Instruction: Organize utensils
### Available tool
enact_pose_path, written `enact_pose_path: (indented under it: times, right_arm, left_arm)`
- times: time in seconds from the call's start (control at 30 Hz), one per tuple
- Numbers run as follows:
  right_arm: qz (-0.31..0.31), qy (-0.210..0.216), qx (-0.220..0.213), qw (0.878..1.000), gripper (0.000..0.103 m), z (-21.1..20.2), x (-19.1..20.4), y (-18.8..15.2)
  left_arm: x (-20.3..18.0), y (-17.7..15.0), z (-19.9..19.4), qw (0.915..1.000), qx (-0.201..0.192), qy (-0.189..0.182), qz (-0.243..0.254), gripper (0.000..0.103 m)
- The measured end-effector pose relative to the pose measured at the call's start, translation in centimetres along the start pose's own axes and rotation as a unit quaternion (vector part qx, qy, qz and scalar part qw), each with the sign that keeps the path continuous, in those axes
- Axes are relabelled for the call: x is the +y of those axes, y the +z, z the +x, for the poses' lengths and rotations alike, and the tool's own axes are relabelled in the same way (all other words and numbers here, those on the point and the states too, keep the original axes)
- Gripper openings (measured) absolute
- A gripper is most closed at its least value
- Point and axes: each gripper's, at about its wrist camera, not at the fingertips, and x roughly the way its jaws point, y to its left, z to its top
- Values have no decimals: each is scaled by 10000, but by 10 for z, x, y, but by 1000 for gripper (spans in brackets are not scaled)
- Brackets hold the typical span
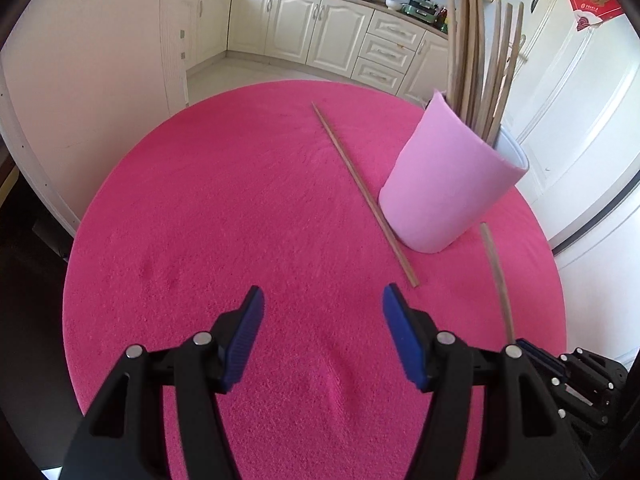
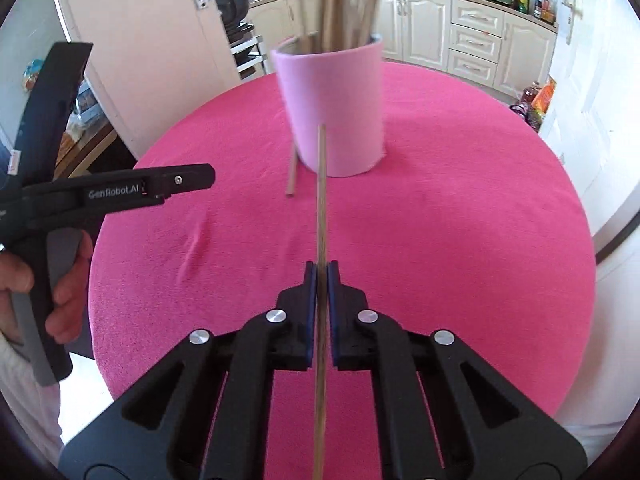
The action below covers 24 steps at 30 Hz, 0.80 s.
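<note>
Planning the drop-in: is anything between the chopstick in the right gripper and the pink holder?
Nothing visible blocks it. The right gripper is shut on the chopstick, pointing at the pink holder. Only bare tablecloth lies between; the loose chopstick lies left.

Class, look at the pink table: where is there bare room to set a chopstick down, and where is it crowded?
Bare cloth spans the tablecloth's left half, from its edge to the loose chopstick. It is crowded by the pink holder, where that chopstick lies against its base and the right gripper holds another chopstick. The left gripper is open over bare cloth.
</note>
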Motion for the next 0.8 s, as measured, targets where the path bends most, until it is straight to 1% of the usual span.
enact_pose_path:
  times: [0.1,0.23,0.37,0.53,0.7,0.8]
  right_arm:
    - [226,-93,-13,9997,6,0,-27,0]
    - [505,-166,-105,9985,6,8,-56,15]
    - [535,-165,-129,9983,6,22,-67,36]
    - [516,-56,-97,9986,6,42,-80,64]
    - [480,68,-8,9988,6,65,-82,85]
    - [474,142,37,9988,6,76,-82,94]
  left_arm:
    - [-5,10,12,10000,41,44,-16,61]
    - [-9,29,29,9998,68,110,-117,61]
    - [-7,56,43,9991,75,296,-288,61]
    - [-4,83,61,9985,99,326,-429,60]
    - [-2,98,80,9984,241,279,-421,60]
    - [-1,108,92,9987,200,354,-306,60]
